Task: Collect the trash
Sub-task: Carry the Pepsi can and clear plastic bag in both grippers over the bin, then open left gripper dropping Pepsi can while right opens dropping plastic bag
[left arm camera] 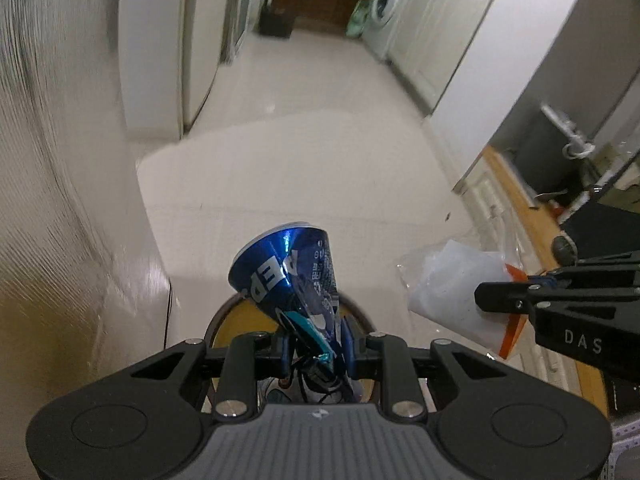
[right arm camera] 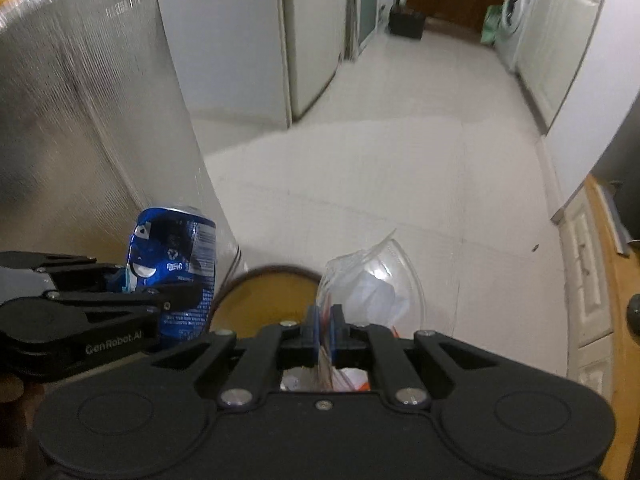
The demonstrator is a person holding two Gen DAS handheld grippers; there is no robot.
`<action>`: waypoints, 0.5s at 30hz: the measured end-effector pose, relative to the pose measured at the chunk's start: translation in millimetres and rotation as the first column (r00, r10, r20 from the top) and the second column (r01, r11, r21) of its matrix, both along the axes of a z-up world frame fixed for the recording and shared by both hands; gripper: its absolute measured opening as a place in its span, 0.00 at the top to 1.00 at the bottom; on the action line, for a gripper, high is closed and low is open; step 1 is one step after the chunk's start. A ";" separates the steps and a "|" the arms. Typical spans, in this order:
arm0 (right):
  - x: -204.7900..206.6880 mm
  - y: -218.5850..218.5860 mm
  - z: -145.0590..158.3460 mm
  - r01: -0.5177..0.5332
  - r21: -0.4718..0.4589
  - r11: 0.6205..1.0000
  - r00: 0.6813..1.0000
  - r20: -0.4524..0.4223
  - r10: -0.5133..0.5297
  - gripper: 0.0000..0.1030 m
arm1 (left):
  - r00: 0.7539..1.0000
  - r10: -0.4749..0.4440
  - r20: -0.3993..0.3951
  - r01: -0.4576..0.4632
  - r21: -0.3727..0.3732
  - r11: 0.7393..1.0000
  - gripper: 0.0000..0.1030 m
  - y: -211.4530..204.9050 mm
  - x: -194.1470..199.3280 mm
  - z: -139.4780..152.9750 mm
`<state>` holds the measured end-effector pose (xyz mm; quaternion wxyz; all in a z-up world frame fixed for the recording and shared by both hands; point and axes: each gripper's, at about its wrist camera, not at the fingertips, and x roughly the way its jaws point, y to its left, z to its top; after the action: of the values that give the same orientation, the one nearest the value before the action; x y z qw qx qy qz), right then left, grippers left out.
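A crushed blue can (left arm camera: 294, 280) is pinched by the left hand-held gripper (left arm camera: 316, 344); a clear plastic wrapper (right arm camera: 368, 280) is clamped in the right hand-held gripper (right arm camera: 325, 332).

Round bin (right arm camera: 264, 300) mostly hidden behind gripper bodies, left wall (left arm camera: 60, 160) motion-blurred

Washing machine (left arm camera: 386, 0) beside white cabinets (left arm camera: 436, 36).
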<state>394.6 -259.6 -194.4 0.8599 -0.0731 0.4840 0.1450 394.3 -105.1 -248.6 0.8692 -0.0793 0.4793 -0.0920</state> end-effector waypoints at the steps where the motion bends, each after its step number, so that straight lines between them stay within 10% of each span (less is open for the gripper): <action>1: 7.0 4.5 -8.3 -0.009 -0.012 1.000 1.000 -0.013 0.009 0.95 | 1.000 0.005 -0.020 -0.005 -0.001 1.000 0.76 2.7 5.6 -10.3; 15: 65.9 45.0 -123.0 -0.088 -0.084 0.993 0.970 -0.233 0.066 0.94 | 0.982 -0.019 -0.188 0.018 -0.006 1.000 0.76 24.9 46.9 -109.4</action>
<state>460.5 -214.6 -317.4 0.7875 -0.1149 0.5833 0.1627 441.1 -80.2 -358.0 0.8191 -0.0852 0.5596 -0.0930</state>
